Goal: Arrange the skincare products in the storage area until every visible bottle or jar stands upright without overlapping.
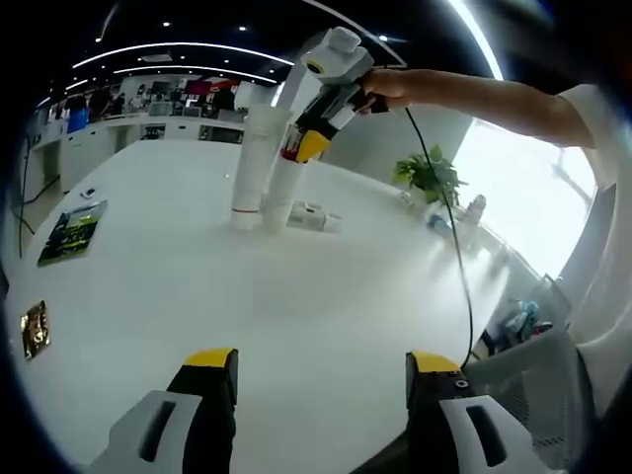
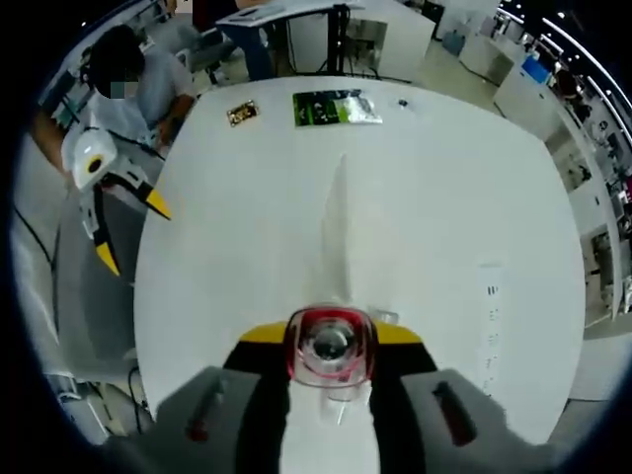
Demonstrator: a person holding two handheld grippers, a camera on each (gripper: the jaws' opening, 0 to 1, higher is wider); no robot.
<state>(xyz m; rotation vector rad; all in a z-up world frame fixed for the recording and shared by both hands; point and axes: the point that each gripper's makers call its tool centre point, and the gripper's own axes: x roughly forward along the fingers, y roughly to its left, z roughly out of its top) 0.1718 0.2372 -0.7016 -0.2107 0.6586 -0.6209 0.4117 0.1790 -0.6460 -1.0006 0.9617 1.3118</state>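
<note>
Nearest, in the left gripper view: left gripper (image 1: pixel 323 380), yellow-tipped jaws spread wide, nothing between them, hovering over the near edge of the round white table (image 1: pixel 296 306). At left on the table: small gold square sachet (image 1: pixel 35 328), then green-and-black flat packet (image 1: pixel 71 232) further off. Far centre of the table: tall white plastic tube (image 1: pixel 283 193) standing upright, just beside a second tall white tube (image 1: pixel 248 163) on its left; touching or merely close, not determinable. Right gripper (image 1: pixel 312 141) clamped on the upper end of the first tube, with the black cable (image 1: pixel 456 247) trailing down on the right. Behind the tubes: small white pack (image 1: pixel 314 215) lying flat, kind not readable. Far right: potted green plant (image 1: pixel 432 176). In the right gripper view: right gripper (image 2: pixel 331 341) closed around the clear, red-ringed cap (image 2: pixel 331 348), looking down the tube's length. Handling, as judged: light, hollow plastic; smooth and likely slippery; tall over a narrow base, so easily toppled; body probably squeezable, the cap end firmer and the better place for a hold; slow lowering and a gentle release advised. Hard to make out: tube bases; tube labels; a pale tapering streak beyond the cap, possibly the neighbouring tube.
</note>
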